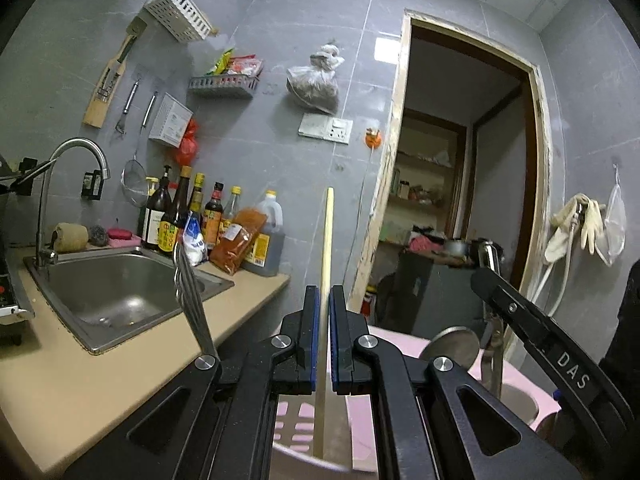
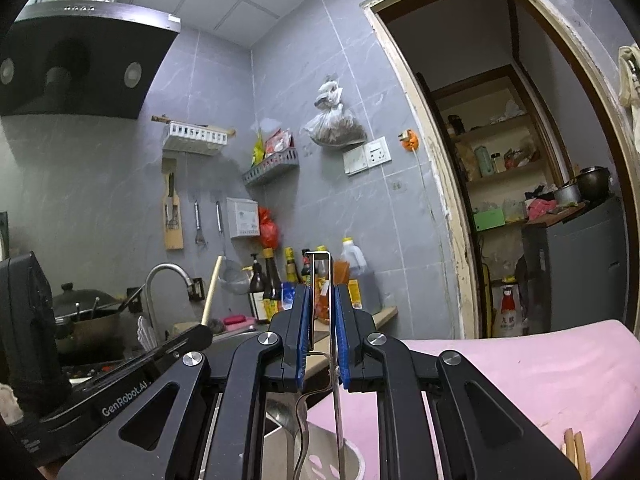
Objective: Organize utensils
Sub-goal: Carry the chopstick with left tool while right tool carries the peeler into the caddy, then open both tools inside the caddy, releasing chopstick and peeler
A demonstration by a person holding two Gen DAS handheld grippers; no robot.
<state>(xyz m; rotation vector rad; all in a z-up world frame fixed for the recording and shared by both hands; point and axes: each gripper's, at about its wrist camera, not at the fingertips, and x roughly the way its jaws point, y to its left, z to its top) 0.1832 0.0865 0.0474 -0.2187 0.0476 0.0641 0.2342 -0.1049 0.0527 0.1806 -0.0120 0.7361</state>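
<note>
Two grippers level above pink rack. Left gripper fingers clenched on upright wooden chopstick, lower end inside rack. Right gripper fingers clenched on thin metal utensil handle over rack's cup.

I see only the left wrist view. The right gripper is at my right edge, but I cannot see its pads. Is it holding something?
Observer: Yes. In the right wrist view the right gripper is shut on a thin steel handle, which stands upright.
Operator: Is anything under it?
Observer: A steel spoon shows just below the pads.
Operator: Are other utensils near?
Observer: Two wooden chopstick ends show at the lower right, in front of the pink surface.
</note>
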